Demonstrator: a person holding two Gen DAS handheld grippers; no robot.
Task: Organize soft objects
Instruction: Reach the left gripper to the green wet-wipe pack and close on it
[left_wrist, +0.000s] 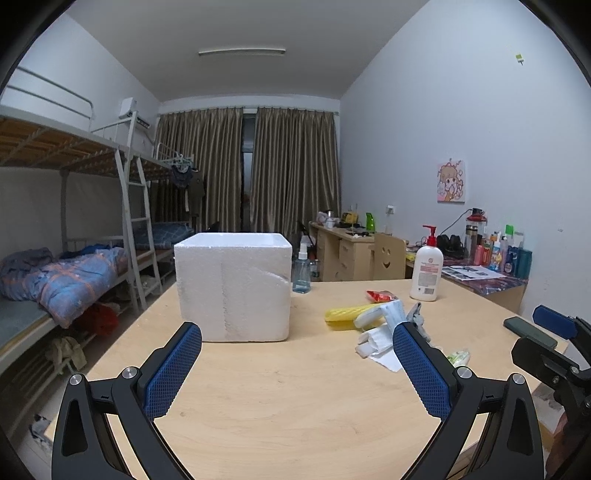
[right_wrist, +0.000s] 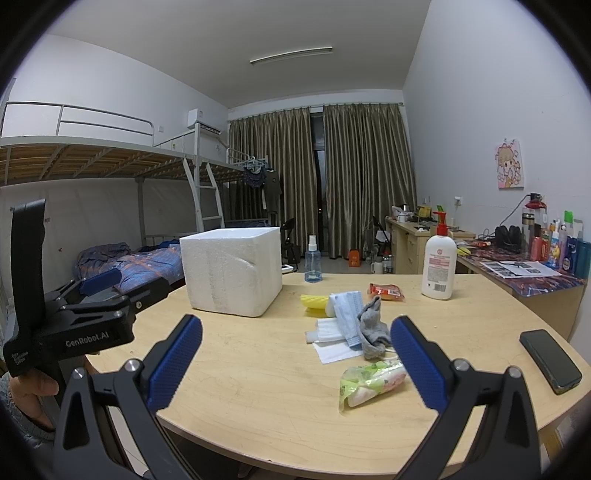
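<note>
A white foam box (left_wrist: 232, 284) (right_wrist: 232, 271) stands on the wooden table (left_wrist: 280, 398) (right_wrist: 258, 373), open side up. To its right lies a small pile: a yellow sponge (left_wrist: 345, 315) (right_wrist: 313, 302), face masks (right_wrist: 345, 308) (left_wrist: 386, 317), a grey sock (right_wrist: 373, 326), white tissues (right_wrist: 332, 341) and a green tissue pack (right_wrist: 371, 382). A red snack packet (right_wrist: 386, 291) (left_wrist: 380, 295) lies behind the pile. My left gripper (left_wrist: 297, 332) is open, just short of the box. My right gripper (right_wrist: 295, 326) is open, just short of the pile, with the tissue pack by its right finger.
A lotion pump bottle (right_wrist: 439, 266) (left_wrist: 426, 269) and a blue spray bottle (right_wrist: 313, 262) (left_wrist: 301, 271) stand at the table's far side. A dark phone (right_wrist: 550, 360) (left_wrist: 530, 330) lies near the right edge. Bunk beds are to the left, cluttered desks to the right.
</note>
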